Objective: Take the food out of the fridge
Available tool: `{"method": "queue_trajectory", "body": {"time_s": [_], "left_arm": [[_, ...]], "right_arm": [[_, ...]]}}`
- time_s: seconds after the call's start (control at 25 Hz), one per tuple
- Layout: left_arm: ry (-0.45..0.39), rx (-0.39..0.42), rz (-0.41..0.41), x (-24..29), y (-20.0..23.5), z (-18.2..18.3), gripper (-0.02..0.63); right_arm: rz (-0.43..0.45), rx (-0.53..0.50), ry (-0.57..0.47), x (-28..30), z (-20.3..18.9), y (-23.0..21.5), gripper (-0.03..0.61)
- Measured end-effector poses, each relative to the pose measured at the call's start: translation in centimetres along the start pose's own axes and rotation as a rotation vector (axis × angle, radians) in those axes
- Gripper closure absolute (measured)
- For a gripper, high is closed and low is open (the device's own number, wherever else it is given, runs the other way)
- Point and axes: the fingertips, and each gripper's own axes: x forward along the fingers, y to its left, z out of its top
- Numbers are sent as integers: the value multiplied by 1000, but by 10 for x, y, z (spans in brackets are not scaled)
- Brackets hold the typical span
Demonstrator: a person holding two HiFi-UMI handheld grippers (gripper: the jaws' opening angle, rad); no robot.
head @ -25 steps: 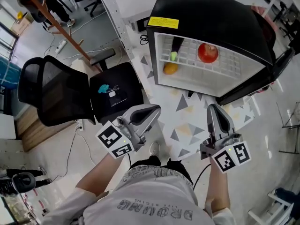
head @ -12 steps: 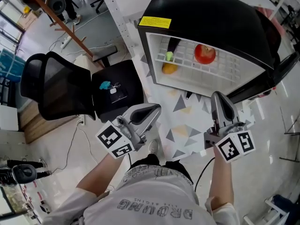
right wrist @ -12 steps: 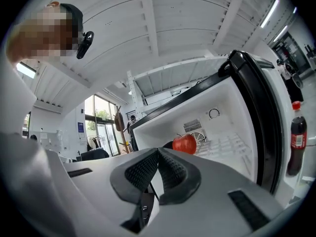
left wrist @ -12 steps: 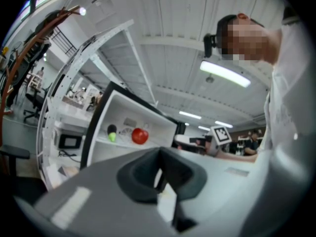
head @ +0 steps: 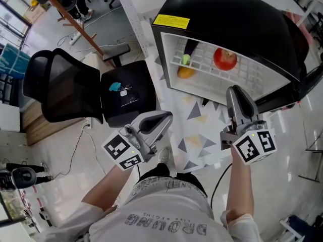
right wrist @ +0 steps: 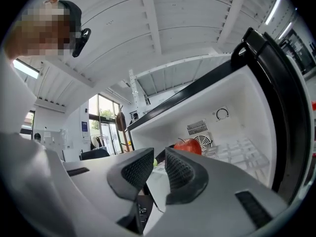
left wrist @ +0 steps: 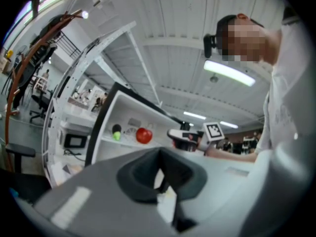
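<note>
From the head view, my left gripper and right gripper both point toward the open fridge. Inside it, a red apple lies ahead of the right gripper and an orange ahead of the left.

In the left gripper view, my jaws are pressed together and empty, with the apple beyond them, slightly left.

In the right gripper view, my jaws have just been opening to a narrow gap with nothing between them, and the apple is just past the tips.

The grey right gripper with ribbed black pads is pointing into the open black fridge with a white interior. Its jaws have just been opening and are standing slightly apart, empty. A round red apple is showing beyond them inside the fridge.
</note>
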Motion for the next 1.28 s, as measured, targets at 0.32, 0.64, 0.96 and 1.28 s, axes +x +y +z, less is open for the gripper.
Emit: {"method": "queue_trajectory", "body": {"time_s": [0.32,0.64,0.96,1.28], "left_arm": [[-7,-9,20,-1,9,0,607],[-5,-21,36,0,19,-2,607],[2,-34,50,2,29,-5,607],[6,-40,64,3,37,-6,607]], "right_arm": [[-23,-66,5,23,11,-17,466],[-27,-107,40,48,10,-32,370],[-67,-177,73,69,10,-43,307],[-106,-213,99,85,11,-58,272]]}}
